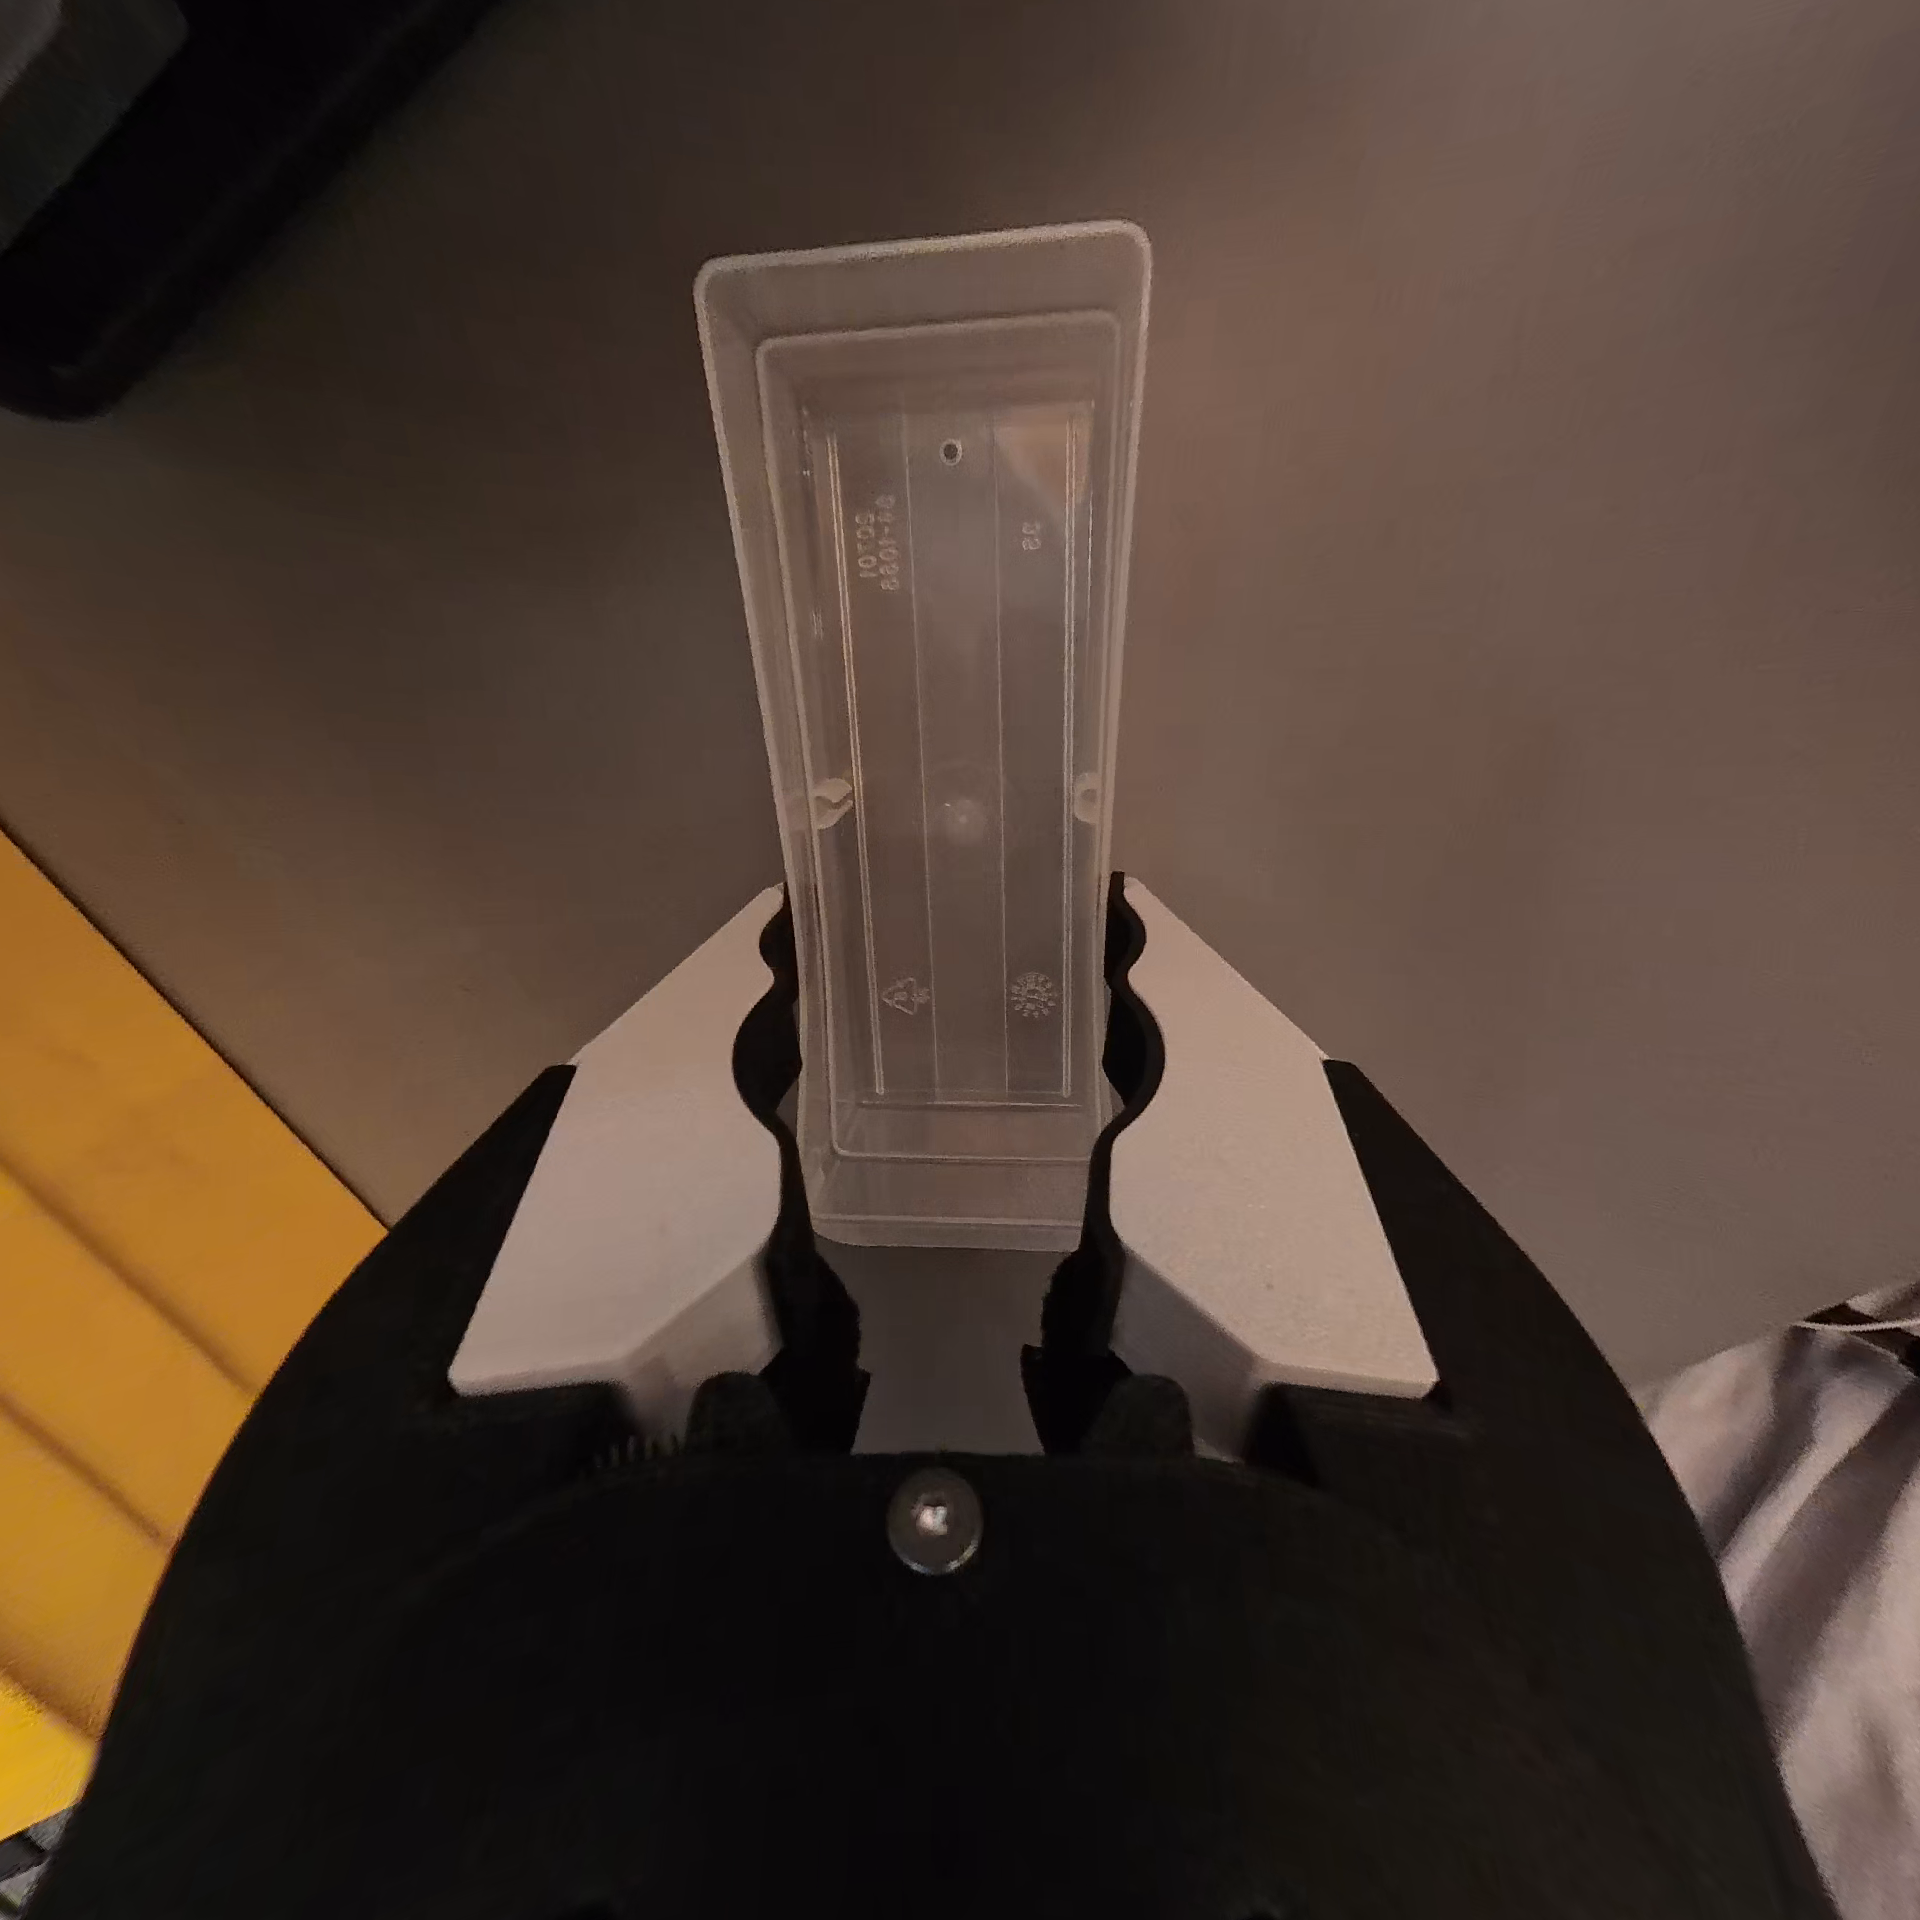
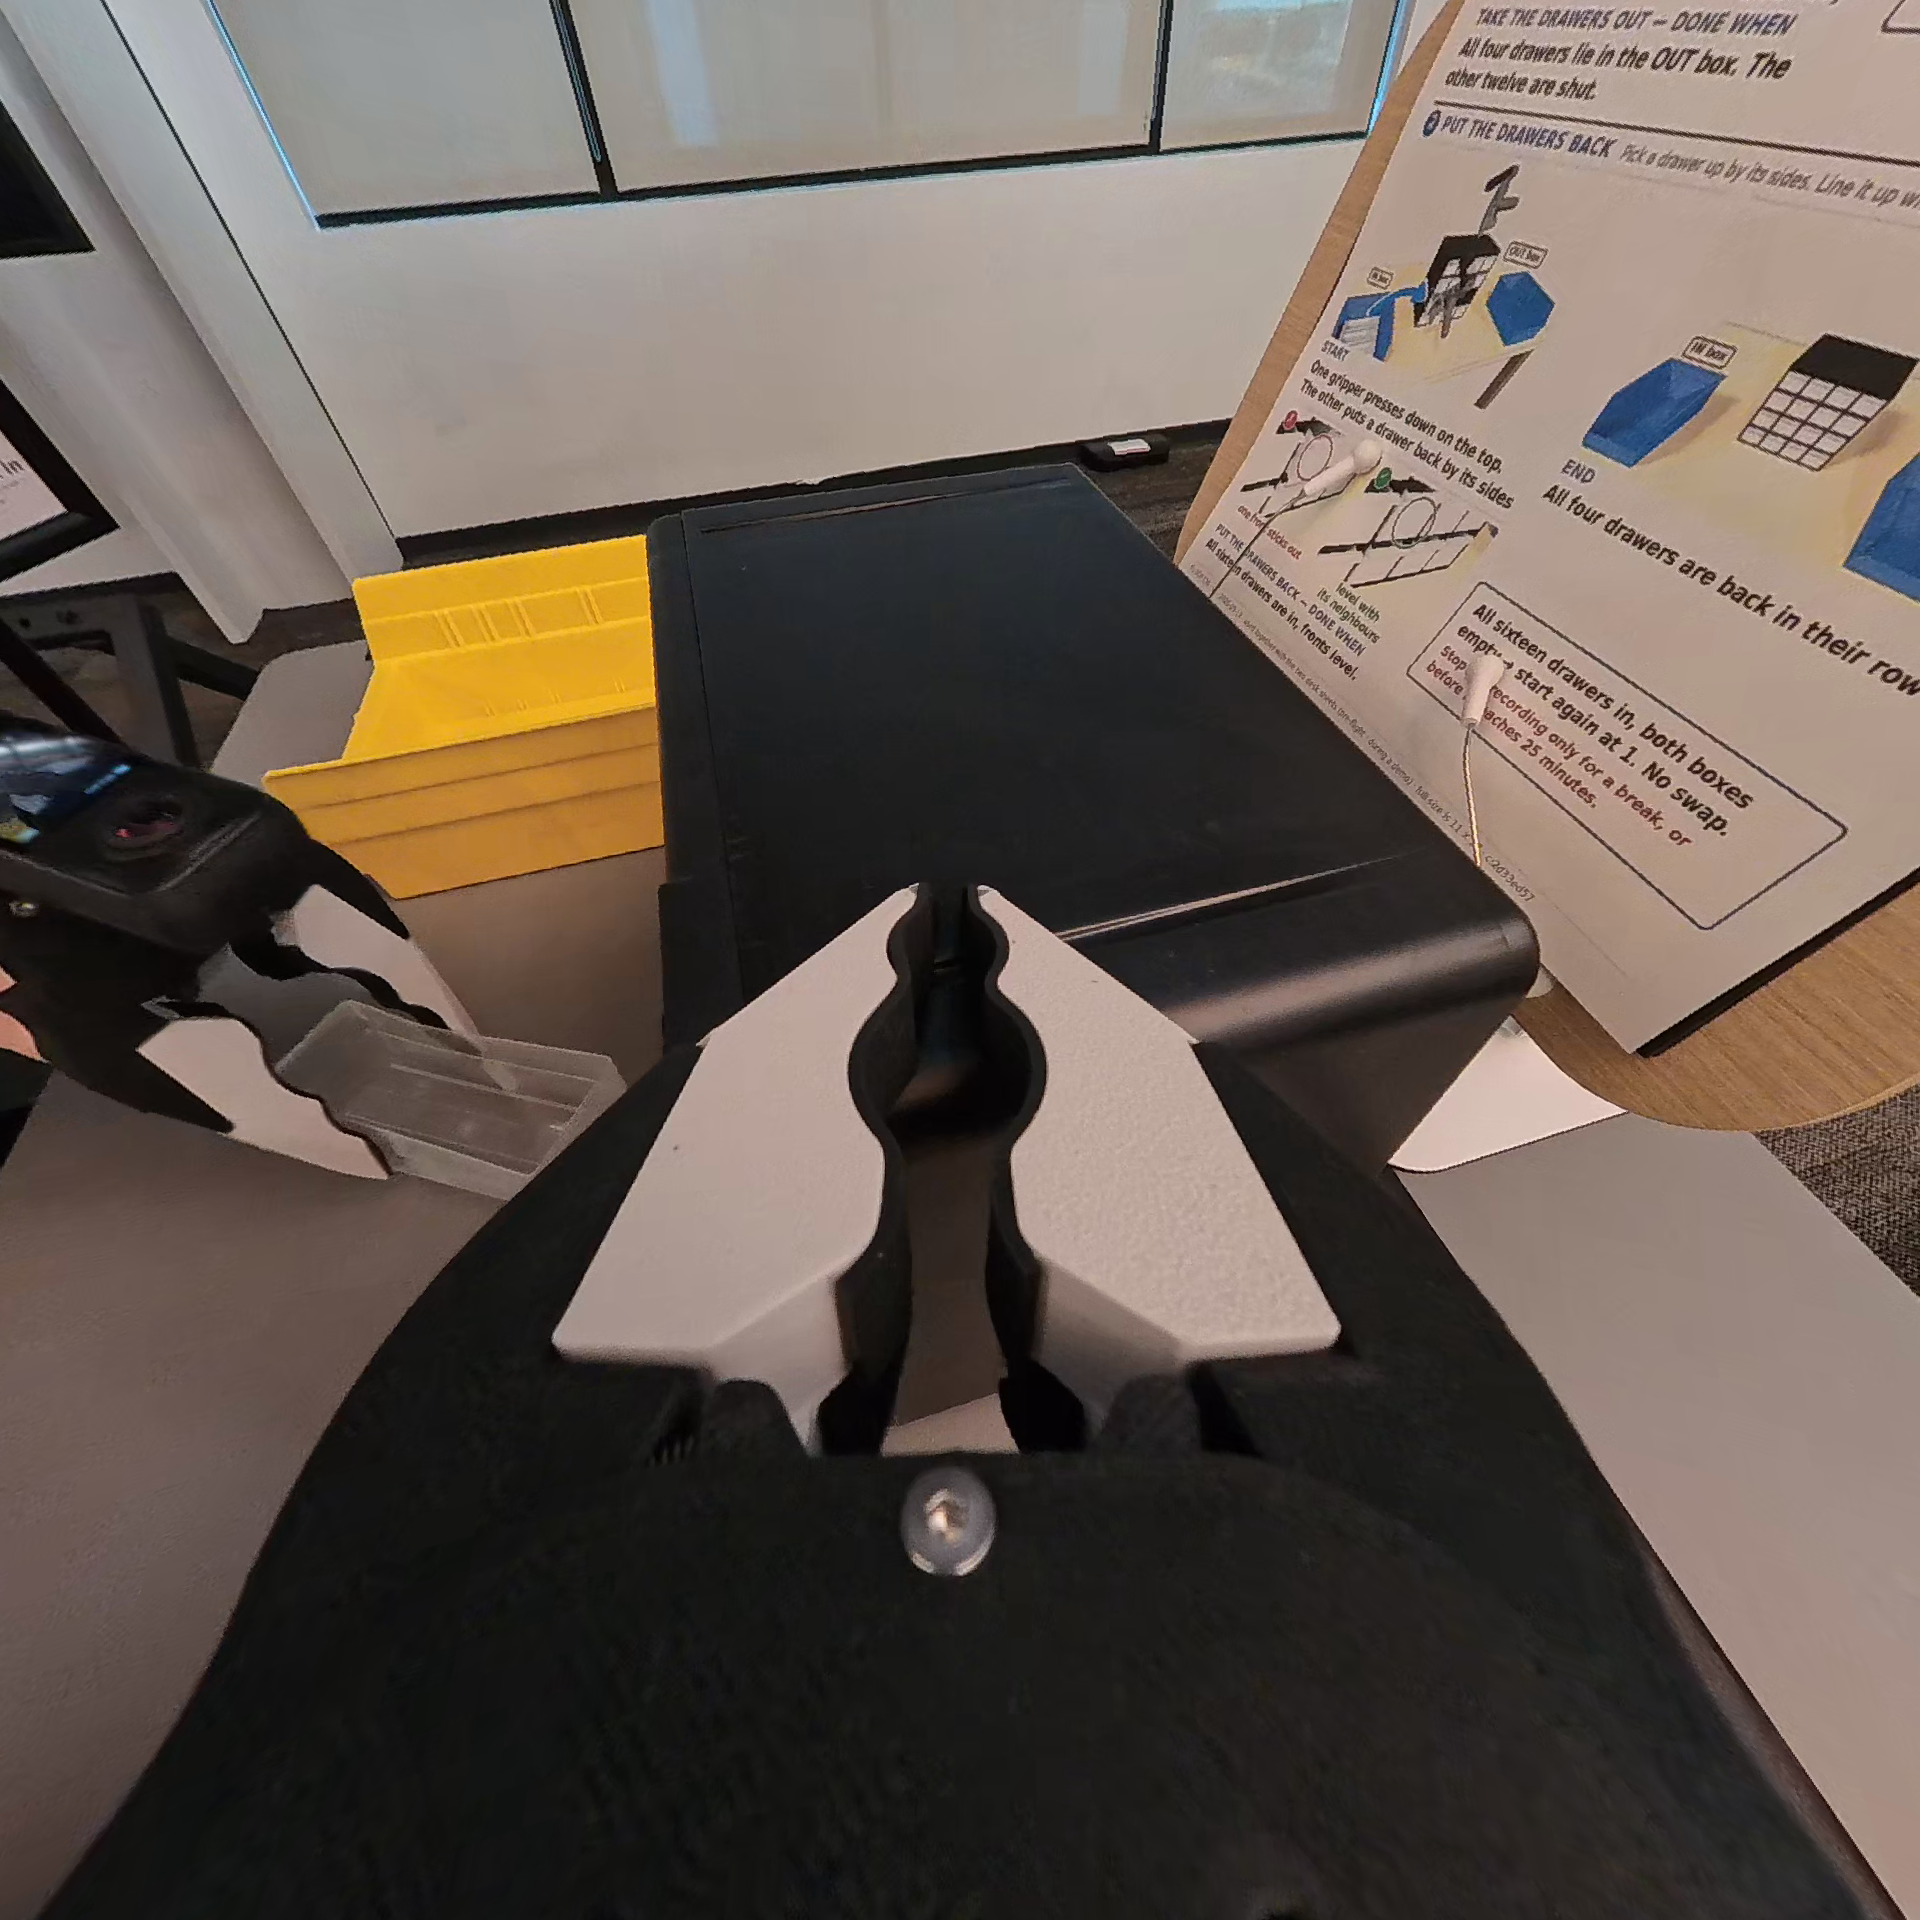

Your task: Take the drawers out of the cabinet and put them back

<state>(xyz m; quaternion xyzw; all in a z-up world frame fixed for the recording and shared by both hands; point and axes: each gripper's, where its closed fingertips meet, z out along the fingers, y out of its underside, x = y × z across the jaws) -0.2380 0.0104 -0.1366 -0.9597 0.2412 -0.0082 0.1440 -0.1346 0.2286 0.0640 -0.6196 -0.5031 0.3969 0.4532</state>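
In the left wrist view, our left gripper (image 1: 945, 997) pinches a clear plastic drawer (image 1: 935, 665) by its long sides at the centre of the frame, above a grey table (image 1: 1455, 623). A yellow bin (image 1: 135, 1091) sits at the lower left. In the right wrist view, our right gripper (image 2: 948, 904) has its fingers pressed almost together, empty, its tips at the near edge of the black cabinet (image 2: 987, 686), mid-frame. An instruction board (image 2: 1621, 499) leans at the upper right.

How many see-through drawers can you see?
1. The clear drawer is held by its sides in the left gripper, above the grey table. Others may be hidden.
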